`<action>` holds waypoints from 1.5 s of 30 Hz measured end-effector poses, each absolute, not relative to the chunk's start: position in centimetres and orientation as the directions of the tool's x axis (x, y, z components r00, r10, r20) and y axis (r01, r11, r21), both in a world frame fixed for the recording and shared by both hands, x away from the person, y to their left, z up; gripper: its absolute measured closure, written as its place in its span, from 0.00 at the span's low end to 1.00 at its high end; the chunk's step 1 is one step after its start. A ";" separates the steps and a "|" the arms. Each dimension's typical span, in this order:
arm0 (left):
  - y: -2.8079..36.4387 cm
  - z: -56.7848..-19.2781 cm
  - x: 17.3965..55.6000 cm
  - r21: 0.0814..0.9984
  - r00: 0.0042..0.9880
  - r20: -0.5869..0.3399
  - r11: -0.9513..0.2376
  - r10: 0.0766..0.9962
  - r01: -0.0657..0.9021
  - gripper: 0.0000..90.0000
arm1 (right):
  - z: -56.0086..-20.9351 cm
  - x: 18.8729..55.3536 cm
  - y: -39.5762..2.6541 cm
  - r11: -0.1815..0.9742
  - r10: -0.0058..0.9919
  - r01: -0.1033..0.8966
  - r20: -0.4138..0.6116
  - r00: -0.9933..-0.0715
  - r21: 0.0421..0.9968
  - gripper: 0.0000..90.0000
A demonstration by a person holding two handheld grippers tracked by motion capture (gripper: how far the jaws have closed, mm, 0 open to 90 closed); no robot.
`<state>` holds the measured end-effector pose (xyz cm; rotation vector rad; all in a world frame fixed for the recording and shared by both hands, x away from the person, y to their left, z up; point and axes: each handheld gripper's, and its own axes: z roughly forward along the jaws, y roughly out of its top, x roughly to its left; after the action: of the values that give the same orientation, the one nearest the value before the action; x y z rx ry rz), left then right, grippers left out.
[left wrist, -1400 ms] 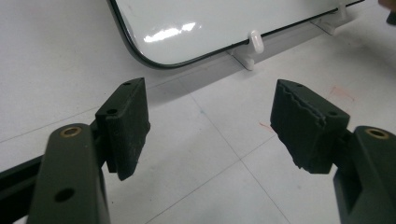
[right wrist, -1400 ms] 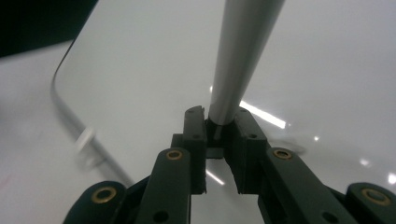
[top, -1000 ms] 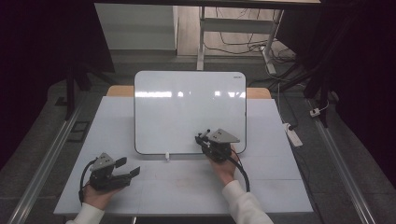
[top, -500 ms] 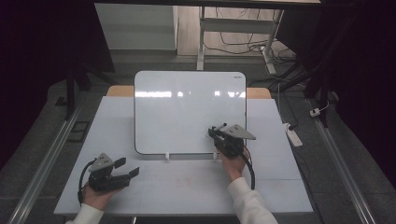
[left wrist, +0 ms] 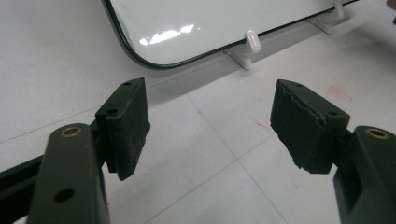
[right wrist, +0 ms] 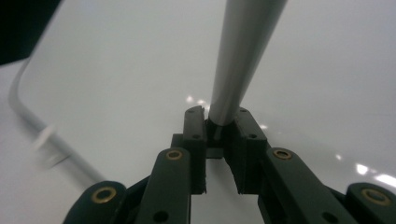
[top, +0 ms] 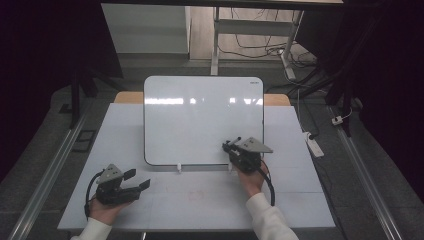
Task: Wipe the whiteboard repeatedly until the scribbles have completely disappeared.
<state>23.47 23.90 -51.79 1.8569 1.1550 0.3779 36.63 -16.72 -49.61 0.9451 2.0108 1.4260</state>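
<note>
A white whiteboard (top: 200,120) with a dark rim stands propped on small white clips (top: 178,168) at the middle of the white table (top: 300,200). My right gripper (top: 233,147) is over the board's lower right part, shut on a grey pen-like stick (right wrist: 240,51). In the right gripper view the stick rises from between the jaws (right wrist: 218,122) in front of the board's blank face (right wrist: 116,70). My left gripper (top: 138,180) rests near the table's front left, open and holding nothing. Its view (left wrist: 210,116) looks past both pads to the board's lower corner (left wrist: 154,51).
A white power strip (top: 313,142) lies just off the table's right side. Metal rails run along both sides of the table. Faint red marks (top: 192,192) stain the tabletop in front of the board. Desk legs and cables stand beyond the far edge.
My right gripper has slid a little to the right along the lower part of the whiteboard, still shut on the stick. The left gripper has stayed where it was.
</note>
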 end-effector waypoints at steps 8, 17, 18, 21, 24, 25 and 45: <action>23.9 -51.8 23.5 0.809 0.520 -0.185 -0.171 0.834 0.562 0.32 | -49.5 36.5 -17.7 0.197 0.794 0.253 -0.002 -0.608 0.947 0.86; 23.9 -51.7 23.4 0.811 0.518 -0.185 -0.168 0.835 0.561 0.32 | -50.1 36.1 -15.7 0.228 0.752 0.244 -0.011 -0.659 0.942 0.86; 24.0 -51.7 23.4 0.811 0.517 -0.185 -0.168 0.836 0.561 0.32 | -50.1 36.3 -16.0 0.200 0.762 0.251 0.010 -0.647 0.947 0.86; 24.0 -51.8 23.6 0.809 0.515 -0.187 -0.166 0.836 0.564 0.32 | -49.9 36.3 -16.3 0.166 0.786 0.257 0.029 -0.617 0.952 0.86; 23.8 -51.7 23.6 0.809 0.520 -0.184 -0.172 0.834 0.562 0.32 | -50.4 35.9 -15.0 0.228 0.737 0.240 -0.006 -0.676 0.944 0.86; 23.8 -51.7 23.5 0.809 0.521 -0.184 -0.173 0.834 0.562 0.32 | -50.4 35.8 -14.7 0.246 0.732 0.230 -0.025 -0.681 0.942 0.86; 23.7 -51.3 23.3 0.834 0.512 -0.163 -0.160 0.843 0.528 0.33 | -48.5 33.8 -17.0 0.230 0.616 0.326 0.122 -0.778 0.917 0.86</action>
<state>23.28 23.69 -51.34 1.8298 1.1410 0.4279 33.78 -16.97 -48.46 0.8834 2.2397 1.5663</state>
